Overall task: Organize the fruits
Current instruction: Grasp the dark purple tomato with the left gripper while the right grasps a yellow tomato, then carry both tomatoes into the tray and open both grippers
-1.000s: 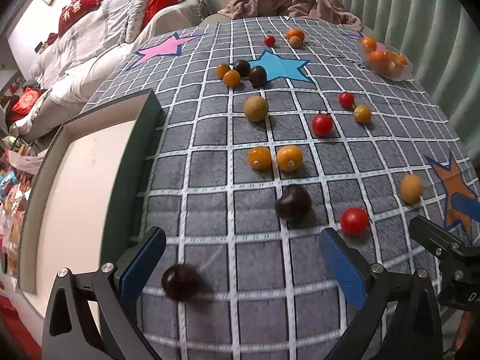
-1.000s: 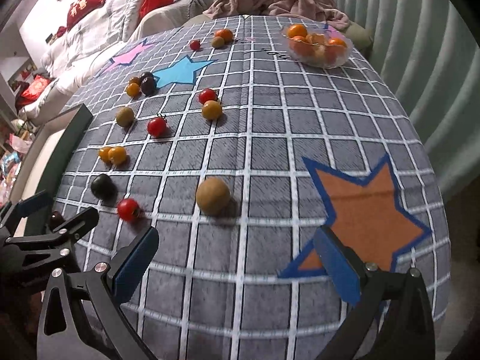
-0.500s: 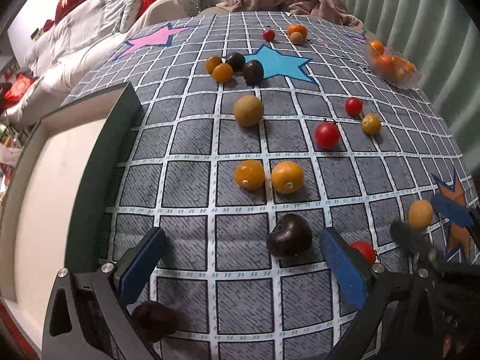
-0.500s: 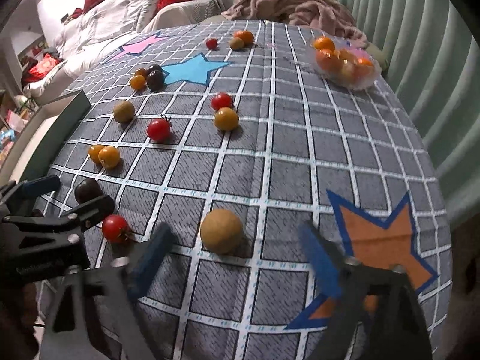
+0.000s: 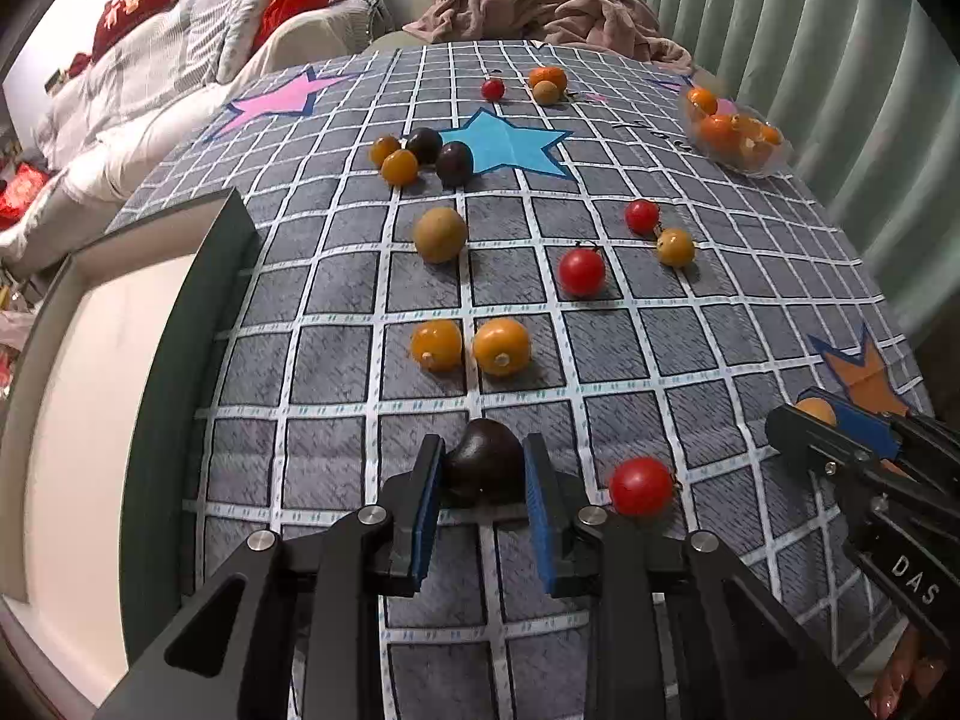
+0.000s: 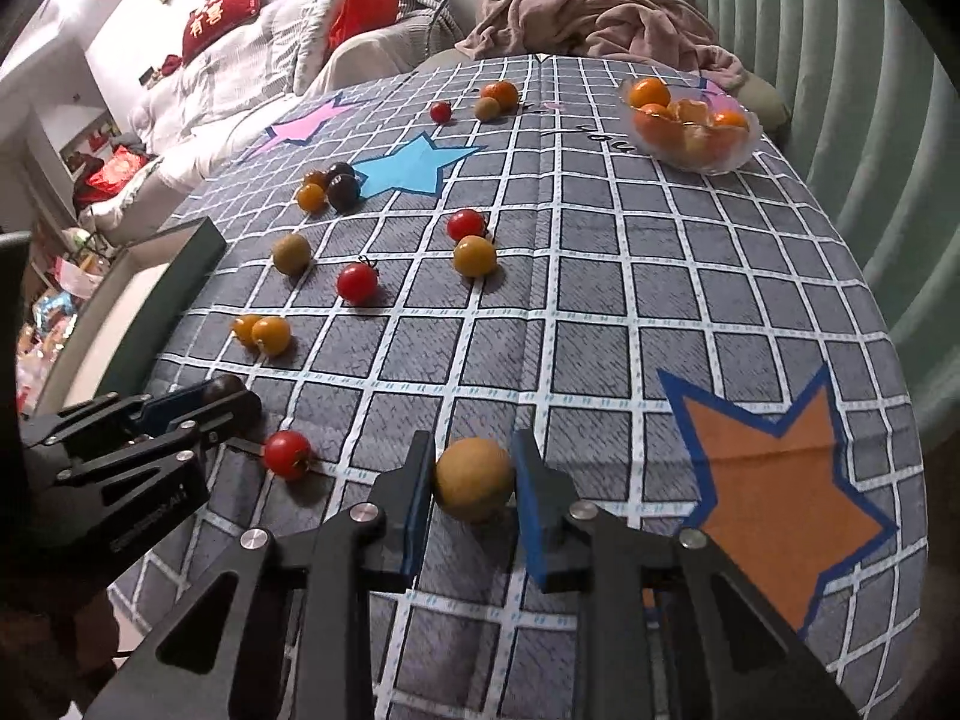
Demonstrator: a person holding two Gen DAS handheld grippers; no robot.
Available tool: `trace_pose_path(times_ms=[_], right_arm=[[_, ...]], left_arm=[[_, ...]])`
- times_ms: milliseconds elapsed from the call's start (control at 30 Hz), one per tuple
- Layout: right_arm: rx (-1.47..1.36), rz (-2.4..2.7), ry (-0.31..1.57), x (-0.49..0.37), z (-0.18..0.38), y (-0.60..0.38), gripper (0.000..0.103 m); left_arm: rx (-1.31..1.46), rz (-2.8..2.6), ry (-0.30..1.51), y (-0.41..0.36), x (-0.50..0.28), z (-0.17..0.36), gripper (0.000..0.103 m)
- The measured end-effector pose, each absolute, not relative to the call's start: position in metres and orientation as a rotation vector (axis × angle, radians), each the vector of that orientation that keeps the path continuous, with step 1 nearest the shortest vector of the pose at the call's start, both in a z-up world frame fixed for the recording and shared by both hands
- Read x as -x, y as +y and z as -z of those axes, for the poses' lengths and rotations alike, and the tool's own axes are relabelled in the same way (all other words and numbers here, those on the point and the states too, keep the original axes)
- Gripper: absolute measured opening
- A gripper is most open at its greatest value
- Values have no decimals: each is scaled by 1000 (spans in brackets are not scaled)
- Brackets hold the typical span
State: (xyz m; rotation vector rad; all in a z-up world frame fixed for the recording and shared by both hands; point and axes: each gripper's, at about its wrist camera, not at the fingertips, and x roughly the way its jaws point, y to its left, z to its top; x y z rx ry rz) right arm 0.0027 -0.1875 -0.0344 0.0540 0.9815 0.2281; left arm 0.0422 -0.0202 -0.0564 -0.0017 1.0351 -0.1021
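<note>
A grid-patterned grey cloth (image 5: 600, 312) with coloured stars is covering the tabletop, and a dark-rimmed tray (image 5: 198, 324) with a pale floor is lying along its left edge. A clear glass bowl (image 6: 690, 138) holding orange fruits is sitting near the far right corner. Toward the near edge, the left gripper (image 5: 483, 480) is closing its blue-padded jaws on a dark plum (image 5: 483, 465), both pads touching the fruit as it sits on the cloth. Toward the near right, by the orange star (image 6: 774, 474), the right gripper (image 6: 474, 480) is clamping its jaws on a tan round fruit (image 6: 474, 477), also resting on the cloth. A red cherry tomato (image 5: 641, 485) is lying between the two grippers, just beside the left one. Further in, two orange fruits (image 5: 468, 347) are sitting side by side, and past them a brownish round fruit (image 5: 440, 234) and another red tomato (image 5: 581, 272) are lying well apart. Near the blue star (image 5: 504, 141) two dark plums (image 5: 441, 155) and two small orange fruits (image 5: 393, 159) are clustering together. Near the far edge, a small red tomato (image 5: 492, 88) is lying beside an orange fruit and a tan one.
</note>
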Motion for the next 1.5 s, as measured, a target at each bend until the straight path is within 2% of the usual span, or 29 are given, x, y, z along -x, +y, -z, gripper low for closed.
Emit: trace_pose_path(times_ms=[400, 767, 1067, 1500], right_arm=[[-77, -273, 949, 3, -3, -174, 29], [-20, -398, 923, -9, -44, -104, 29], [12, -535, 952, -32, -51, -19, 29], [115, -593, 1076, -86, -1, 88, 29]], left_arm=[[40, 108, 938, 24, -17, 0, 28], [53, 12, 868, 98, -10, -34, 28], [70, -118, 888, 165, -28, -18, 28], [63, -195, 963, 211, -64, 25, 28]])
